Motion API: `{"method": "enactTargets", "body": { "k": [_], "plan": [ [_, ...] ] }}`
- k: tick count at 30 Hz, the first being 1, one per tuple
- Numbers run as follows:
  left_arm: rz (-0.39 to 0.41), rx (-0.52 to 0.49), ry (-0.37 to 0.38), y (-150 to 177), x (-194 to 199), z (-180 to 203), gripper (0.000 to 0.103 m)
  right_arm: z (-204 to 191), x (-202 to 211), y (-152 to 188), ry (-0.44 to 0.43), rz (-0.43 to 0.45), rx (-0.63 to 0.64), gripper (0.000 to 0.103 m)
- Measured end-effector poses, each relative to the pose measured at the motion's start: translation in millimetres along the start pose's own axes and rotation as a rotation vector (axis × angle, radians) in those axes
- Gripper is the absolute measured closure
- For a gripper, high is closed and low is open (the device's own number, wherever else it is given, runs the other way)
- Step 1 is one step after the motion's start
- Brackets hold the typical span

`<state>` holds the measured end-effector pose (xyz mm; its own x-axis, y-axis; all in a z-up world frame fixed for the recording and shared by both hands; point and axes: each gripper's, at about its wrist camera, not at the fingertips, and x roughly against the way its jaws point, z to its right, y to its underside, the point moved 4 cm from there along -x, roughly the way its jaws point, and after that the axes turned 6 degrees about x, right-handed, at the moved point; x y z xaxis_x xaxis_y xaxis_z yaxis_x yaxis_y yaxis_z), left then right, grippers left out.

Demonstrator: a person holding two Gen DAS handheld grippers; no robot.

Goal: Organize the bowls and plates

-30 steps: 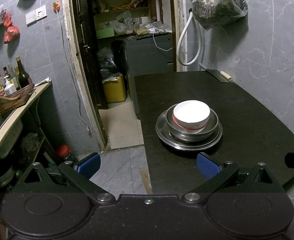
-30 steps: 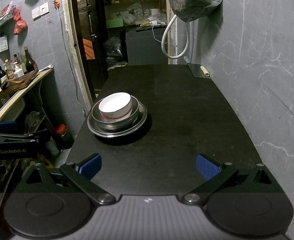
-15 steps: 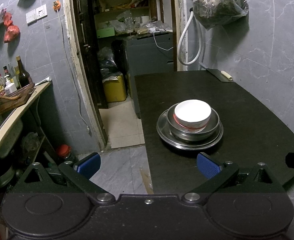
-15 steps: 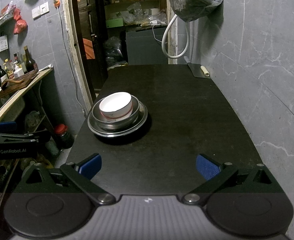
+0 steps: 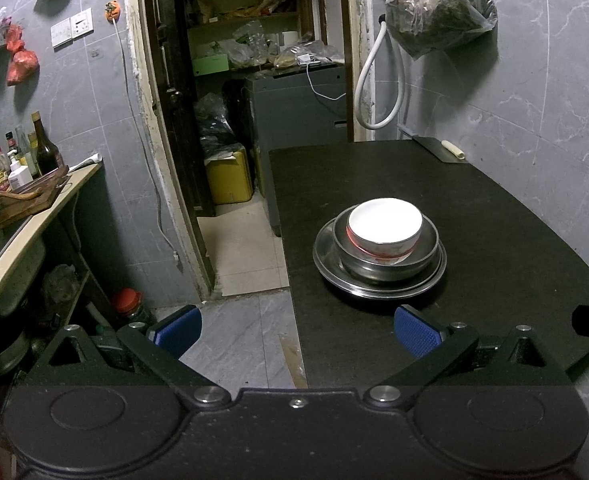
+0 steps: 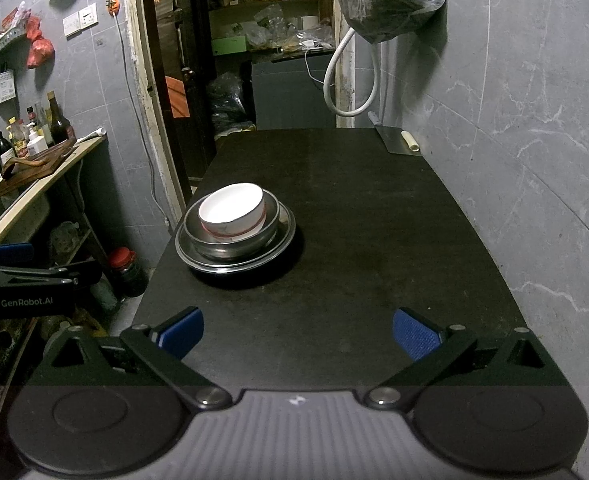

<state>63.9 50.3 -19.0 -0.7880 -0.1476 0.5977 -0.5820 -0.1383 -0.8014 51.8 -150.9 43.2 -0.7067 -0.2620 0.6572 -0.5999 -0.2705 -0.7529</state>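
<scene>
A white bowl with a red band (image 5: 384, 226) sits inside a steel bowl (image 5: 388, 260), which sits on a steel plate (image 5: 326, 256) on the black table (image 5: 494, 220). The same stack shows in the right wrist view: white bowl (image 6: 232, 212), steel bowl (image 6: 230, 242), steel plate (image 6: 282, 240). My left gripper (image 5: 296, 330) is open and empty, off the table's near left corner, short of the stack. My right gripper (image 6: 298, 330) is open and empty over the table's near edge, with the stack ahead to the left.
A cleaver (image 6: 398, 142) lies at the table's far right corner. A counter with bottles and a wooden board (image 5: 22, 200) stands on the left. An open doorway (image 5: 234, 120) lies beyond the table. The left gripper's body (image 6: 26, 284) shows at the right wrist view's left edge.
Almost nothing has changed. Both views have drifted very slightly, and the stack stays in place. Both grippers stay open.
</scene>
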Motion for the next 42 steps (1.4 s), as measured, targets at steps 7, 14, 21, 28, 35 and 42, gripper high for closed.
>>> {"method": "enactTargets", "body": {
  "k": [7,14,21,28,35,42],
  "plan": [
    [0.0,0.0,0.0,0.2,-0.1,0.0,0.001,-0.2,0.0,0.1,0.0,-0.001,0.0,0.0],
    [-0.001,0.0,0.0,0.3,-0.3,0.1,0.001,-0.5,0.2,-0.2,0.001,-0.002,0.0,0.0],
    [-0.001,0.001,0.0,0.3,-0.5,-0.2,0.001,-0.4,-0.1,0.1,0.0,-0.001,0.001,0.0],
    [-0.001,0.001,0.001,0.3,-0.8,-0.1,0.001,-0.8,0.4,0.0,0.001,-0.002,0.001,0.0],
    [-0.004,0.001,0.002,0.4,0.2,-0.2,0.001,-2.7,0.8,0.8,0.004,-0.005,0.0,0.0],
    [-0.012,0.003,0.012,1.7,-3.6,-2.2,0.001,-7.9,-2.1,1.9,0.014,-0.015,0.001,0.0]
  ]
}}
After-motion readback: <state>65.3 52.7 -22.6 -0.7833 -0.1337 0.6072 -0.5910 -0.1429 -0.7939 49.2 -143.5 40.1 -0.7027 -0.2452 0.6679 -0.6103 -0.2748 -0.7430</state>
